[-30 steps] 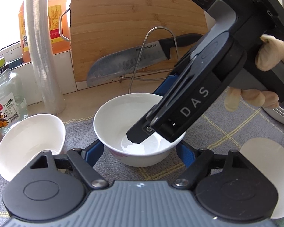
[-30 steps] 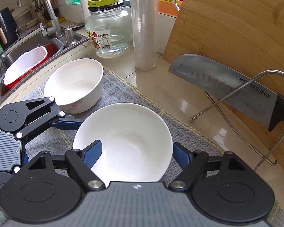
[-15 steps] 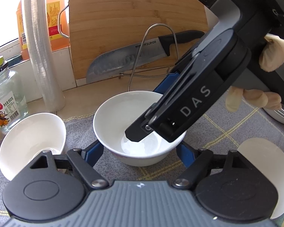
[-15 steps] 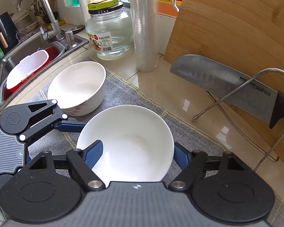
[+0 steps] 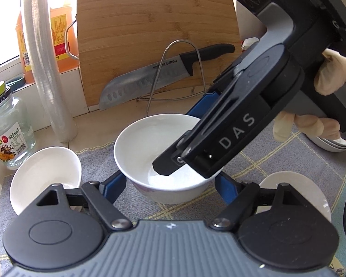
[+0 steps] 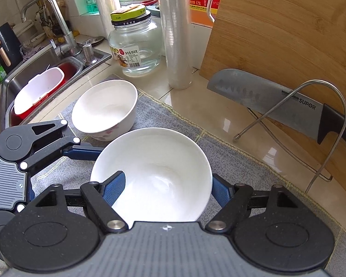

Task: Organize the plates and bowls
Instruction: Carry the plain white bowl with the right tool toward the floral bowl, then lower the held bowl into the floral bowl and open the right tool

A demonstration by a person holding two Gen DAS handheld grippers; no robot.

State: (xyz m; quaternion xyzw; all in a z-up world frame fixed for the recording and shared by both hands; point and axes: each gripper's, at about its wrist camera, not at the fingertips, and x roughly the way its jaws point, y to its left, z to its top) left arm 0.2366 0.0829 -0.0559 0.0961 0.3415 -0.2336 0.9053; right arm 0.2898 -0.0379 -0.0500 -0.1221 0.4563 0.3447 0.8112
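While the bamboo cutting board is leaning against the wall behind, with a kitchen knife resting on a wire stand before it, the grey checked mat is carrying the crockery that is being sorted; the right gripper is reaching steeply down and clamping the large white bowl at the middle of the mat, one blue finger sitting inside the bowl and the other outside its rim; the left gripper is waiting low at the bowl's near side with its jaws spread to either side of the wall, and I cannot tell whether its pads are pressing or only standing close; whether the bowl's foot is leaving the mat is also not showing. A smaller white bowl is sitting upright just beside the large one, toward the sink, and apart from it; a white plate is lying on the mat at the other side, and a low stack of white dishes is showing behind the person's gloved hand. By my judgement the step in hand is taking up the large bowl to group it with its fellows; the next move is calling for a level carry with the rim grip holding firm, since a glazed wall pinched at one edge is apt to tip or slip, and for steering clear of the left gripper's fingers.
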